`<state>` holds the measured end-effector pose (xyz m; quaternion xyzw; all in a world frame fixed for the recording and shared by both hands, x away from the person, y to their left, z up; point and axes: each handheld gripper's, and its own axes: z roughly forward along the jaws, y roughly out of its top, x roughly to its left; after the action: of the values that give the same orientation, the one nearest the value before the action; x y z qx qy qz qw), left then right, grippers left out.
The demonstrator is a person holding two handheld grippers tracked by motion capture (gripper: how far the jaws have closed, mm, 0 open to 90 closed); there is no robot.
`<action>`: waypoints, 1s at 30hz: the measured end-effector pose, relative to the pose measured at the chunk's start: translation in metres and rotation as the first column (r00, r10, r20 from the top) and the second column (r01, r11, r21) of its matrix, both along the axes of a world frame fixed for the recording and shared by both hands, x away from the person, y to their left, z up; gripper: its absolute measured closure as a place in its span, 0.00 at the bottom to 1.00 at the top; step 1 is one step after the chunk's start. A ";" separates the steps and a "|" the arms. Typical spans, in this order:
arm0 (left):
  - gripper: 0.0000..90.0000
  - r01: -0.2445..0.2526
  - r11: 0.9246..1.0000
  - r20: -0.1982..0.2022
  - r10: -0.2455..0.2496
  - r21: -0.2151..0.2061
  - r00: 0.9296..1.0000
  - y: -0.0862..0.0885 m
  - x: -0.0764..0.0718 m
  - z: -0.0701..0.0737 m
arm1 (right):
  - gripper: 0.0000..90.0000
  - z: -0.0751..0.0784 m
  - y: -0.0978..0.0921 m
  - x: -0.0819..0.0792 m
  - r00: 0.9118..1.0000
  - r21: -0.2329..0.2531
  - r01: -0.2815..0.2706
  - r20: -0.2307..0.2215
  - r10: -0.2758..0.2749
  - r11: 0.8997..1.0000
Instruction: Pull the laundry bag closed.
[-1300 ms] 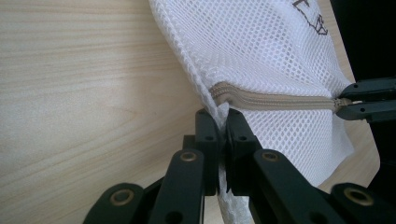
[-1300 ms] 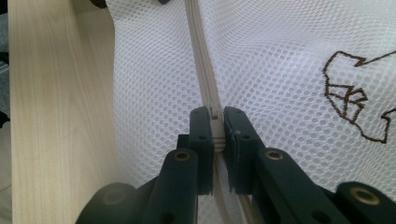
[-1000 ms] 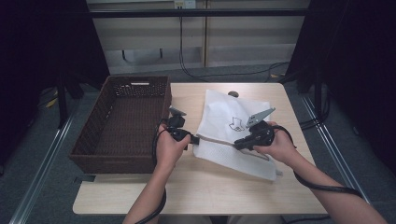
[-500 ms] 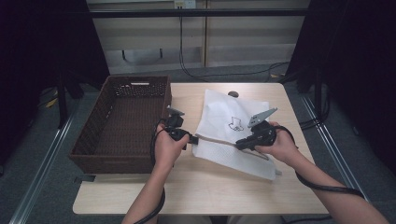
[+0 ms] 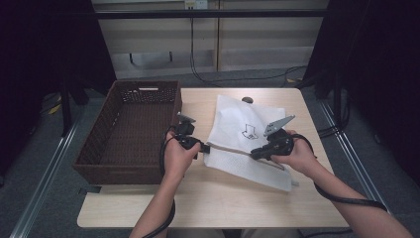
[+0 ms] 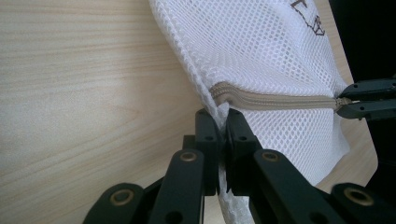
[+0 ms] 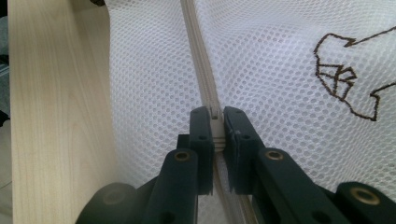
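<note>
Two grippers clamped on a white mesh bag (image 5: pixel 237 139) lying on the table (image 5: pixel 198 208).

Left gripper (image 6: pixel 223 122), closed tight on the bag's corner fold at the end of the beige zipper (image 6: pixel 275 99), pinching mesh between both jaws. Right gripper (image 7: pixel 215 126), closed on the zipper pull (image 7: pixel 215 127), with zipper tape running straight up between the jaws and a brown stitched drawing (image 7: pixel 355 77) off to one side. Seen from above: bag spread flat right of the brown wicker basket (image 5: pixel 131 129), just beside its wall, left gripper (image 5: pixel 204 147) at the bag's near left edge, right gripper (image 5: pixel 253 154) further along the zipper line, the two well apart with the zipper stretched taut between.
</note>
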<state>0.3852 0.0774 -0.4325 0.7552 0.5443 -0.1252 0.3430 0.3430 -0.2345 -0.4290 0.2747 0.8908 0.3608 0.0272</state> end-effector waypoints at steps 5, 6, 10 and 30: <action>0.96 -0.004 1.000 -0.002 0.004 -0.002 1.000 0.000 0.000 -0.001 | 0.92 -0.001 0.000 0.000 1.000 -0.001 -0.002 0.005 0.002 1.000; 0.96 -0.001 1.000 -0.001 0.001 -0.001 1.000 0.000 0.000 -0.001 | 0.92 -0.001 -0.001 -0.001 1.000 0.000 0.000 -0.002 0.000 1.000; 0.96 -0.005 1.000 -0.008 0.005 -0.007 1.000 0.000 0.000 -0.001 | 0.92 0.000 -0.002 0.000 1.000 0.010 -0.002 -0.001 0.002 1.000; 0.96 -0.009 1.000 -0.007 0.009 0.014 1.000 0.000 0.000 0.000 | 0.92 -0.004 -0.010 -0.004 1.000 0.007 0.019 -0.008 -0.019 1.000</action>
<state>0.3853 0.0777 -0.4321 0.7547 0.5498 -0.1225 0.3364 0.3389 -0.2443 -0.4330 0.2847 0.8871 0.3624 0.0261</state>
